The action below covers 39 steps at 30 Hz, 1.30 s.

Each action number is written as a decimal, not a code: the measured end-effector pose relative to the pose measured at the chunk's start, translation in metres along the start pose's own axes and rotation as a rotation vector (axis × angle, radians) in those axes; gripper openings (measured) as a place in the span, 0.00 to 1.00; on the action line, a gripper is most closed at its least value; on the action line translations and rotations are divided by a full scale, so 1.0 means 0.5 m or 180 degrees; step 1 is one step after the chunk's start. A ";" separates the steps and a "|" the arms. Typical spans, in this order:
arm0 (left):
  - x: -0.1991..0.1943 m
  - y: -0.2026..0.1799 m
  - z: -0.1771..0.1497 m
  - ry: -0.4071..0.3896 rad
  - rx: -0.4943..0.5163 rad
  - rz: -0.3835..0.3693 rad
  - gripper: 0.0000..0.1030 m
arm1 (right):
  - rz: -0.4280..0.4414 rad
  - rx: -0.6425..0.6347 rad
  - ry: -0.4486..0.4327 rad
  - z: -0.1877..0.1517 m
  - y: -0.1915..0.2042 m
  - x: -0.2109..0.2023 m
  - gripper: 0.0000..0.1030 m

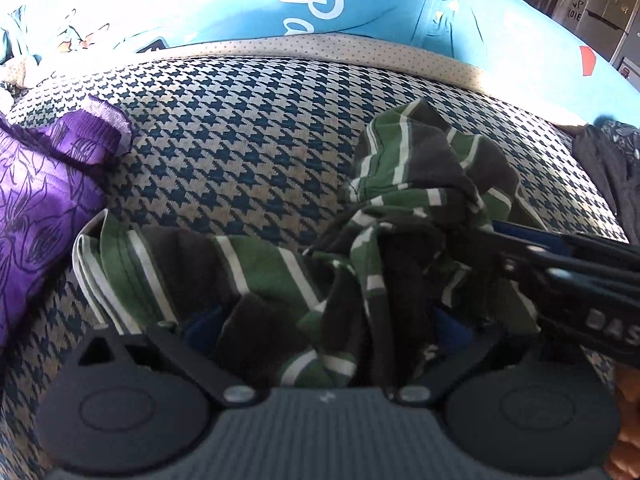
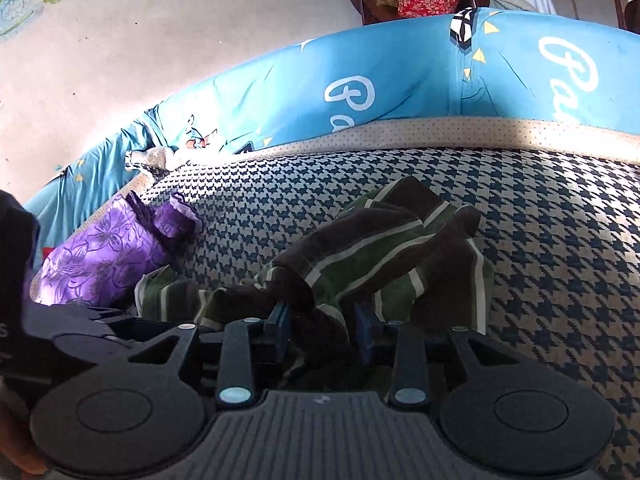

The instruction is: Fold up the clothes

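Note:
A crumpled green, dark grey and white striped garment point(image 1: 404, 208) lies bunched on a houndstooth bed cover point(image 1: 240, 128). My left gripper point(image 1: 324, 328) is spread wide with the garment heaped between and over its blue pads; it does not pinch the cloth. My right gripper point(image 2: 322, 326) is partly closed, its blue pads point(image 2: 280, 320) on either side of a dark fold of the same garment point(image 2: 384, 240). The right gripper's black body point(image 1: 568, 272) enters the left wrist view from the right, fingers in the cloth.
A purple flowered garment point(image 1: 36, 208) lies at the left, also in the right wrist view point(image 2: 100, 260). A blue printed sheet point(image 1: 280, 0) runs along the far bed edge. Dark clothes point(image 1: 612, 172) lie at the right. Bare floor point(image 2: 160, 40) is beyond the bed.

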<state>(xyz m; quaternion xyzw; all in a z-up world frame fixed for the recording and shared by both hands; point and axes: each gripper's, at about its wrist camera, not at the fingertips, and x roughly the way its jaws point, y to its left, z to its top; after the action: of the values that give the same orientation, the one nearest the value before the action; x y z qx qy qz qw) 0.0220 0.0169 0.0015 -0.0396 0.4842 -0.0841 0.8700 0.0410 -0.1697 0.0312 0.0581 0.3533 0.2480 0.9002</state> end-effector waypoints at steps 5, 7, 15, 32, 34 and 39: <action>-0.010 0.003 -0.012 -0.0054 -0.0033 -0.0049 1.00 | -0.0011 -0.0061 0.0019 -0.002 0.007 0.015 0.17; -0.014 0.002 -0.020 -0.0094 -0.0044 -0.0052 1.00 | -0.0043 -0.0125 0.0007 -0.004 0.012 0.011 0.12; -0.051 -0.021 -0.075 -0.0320 -0.0028 0.0091 1.00 | -0.0106 -0.0179 -0.0261 -0.005 0.013 -0.059 0.10; -0.090 -0.099 -0.173 -0.0190 0.0119 0.0251 1.00 | -0.0386 -0.0013 -0.0364 -0.059 -0.030 -0.205 0.06; -0.090 -0.108 -0.179 -0.0162 0.0116 0.0216 1.00 | -0.0484 0.0121 -0.0302 -0.068 -0.053 -0.215 0.06; -0.085 -0.129 -0.187 -0.0113 0.0159 0.0205 1.00 | -0.0453 0.0350 -0.0304 -0.079 -0.097 -0.240 0.06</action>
<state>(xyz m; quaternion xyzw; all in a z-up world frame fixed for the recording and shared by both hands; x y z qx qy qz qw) -0.0864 -0.0375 -0.0024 -0.0037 0.4674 -0.0674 0.8815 -0.0407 -0.2732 0.0611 0.0939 0.3263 0.1606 0.9268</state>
